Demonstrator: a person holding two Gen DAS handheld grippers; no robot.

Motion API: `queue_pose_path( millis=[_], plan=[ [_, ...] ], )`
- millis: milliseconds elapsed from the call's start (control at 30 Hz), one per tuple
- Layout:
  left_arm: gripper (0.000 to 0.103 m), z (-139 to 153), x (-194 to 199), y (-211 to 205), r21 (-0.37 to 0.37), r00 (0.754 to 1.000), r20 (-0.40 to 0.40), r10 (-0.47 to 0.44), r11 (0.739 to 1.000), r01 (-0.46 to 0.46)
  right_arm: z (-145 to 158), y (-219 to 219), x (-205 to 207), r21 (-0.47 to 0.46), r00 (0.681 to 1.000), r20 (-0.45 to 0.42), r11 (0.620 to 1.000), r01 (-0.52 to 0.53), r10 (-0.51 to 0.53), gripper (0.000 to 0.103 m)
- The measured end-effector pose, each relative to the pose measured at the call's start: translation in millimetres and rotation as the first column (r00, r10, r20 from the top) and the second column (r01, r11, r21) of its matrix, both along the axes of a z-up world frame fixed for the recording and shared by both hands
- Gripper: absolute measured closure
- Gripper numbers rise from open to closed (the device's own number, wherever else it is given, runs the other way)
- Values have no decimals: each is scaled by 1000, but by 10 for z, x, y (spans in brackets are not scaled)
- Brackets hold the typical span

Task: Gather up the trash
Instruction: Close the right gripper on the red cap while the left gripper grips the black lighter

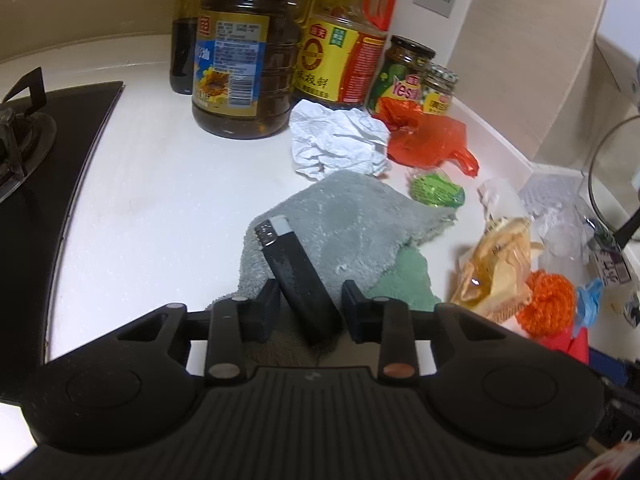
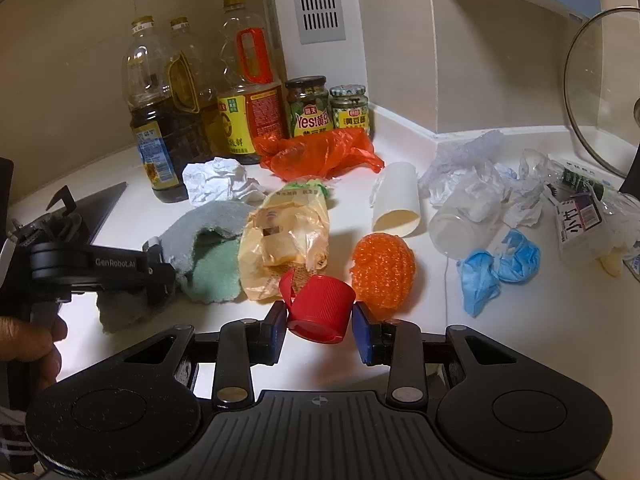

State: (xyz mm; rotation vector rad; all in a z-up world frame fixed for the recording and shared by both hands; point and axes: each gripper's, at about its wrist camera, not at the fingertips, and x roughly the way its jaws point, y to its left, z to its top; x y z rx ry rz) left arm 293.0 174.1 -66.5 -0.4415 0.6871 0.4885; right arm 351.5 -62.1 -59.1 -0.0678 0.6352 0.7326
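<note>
My left gripper (image 1: 310,300) is open around a black lighter (image 1: 294,276) that lies on a grey-green cloth (image 1: 352,232); its jaws stand apart from the lighter. My right gripper (image 2: 320,322) is open around a red bottle cap (image 2: 320,306) on the white counter (image 2: 520,340); small gaps show on both sides. Trash lies around: crumpled white paper (image 1: 340,142), a red plastic bag (image 1: 430,138), a yellow wrapper (image 2: 282,240), a green wrapper (image 1: 436,190), a white paper cup (image 2: 398,198), clear plastic wraps (image 2: 476,184) and blue gloves (image 2: 496,266).
Oil bottles (image 1: 242,60) and sauce jars (image 1: 404,74) stand at the back wall. A black gas hob (image 1: 44,152) is at the left. An orange scrubber (image 2: 382,266) lies beside the cap. A glass pot lid (image 2: 600,92) leans at the right. The left gripper (image 2: 152,270) shows in the right wrist view.
</note>
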Motion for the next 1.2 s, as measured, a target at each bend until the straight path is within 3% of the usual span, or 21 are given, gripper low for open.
queue_pose_path(
  millis=[233,600,833,967,1200],
  plan=[
    [79,7,0,-16,18,1000,-13,4,1000,-4,-5,-43,27,-3,1000,-3,1000,-6,6,67],
    [84,288,-176,-313,76,998,0,-61,995,61,72,-111,-3,29,1000,5,999,-22,21,67],
    [84,74,-197,-412,66,993,-74,-90,993,95,64,-115,-62,36,1000,2,999,-26,26,67],
    [79,10,-159,-387,74,994,-75,-78,994,83,64,-129,-67,28,1000,4,999,-19,19,67],
    [80,-5,-21,-340,86,993,-89,-78,993,86,33,-192,-57,14,1000,-3,1000,6,-6,67]
  ],
)
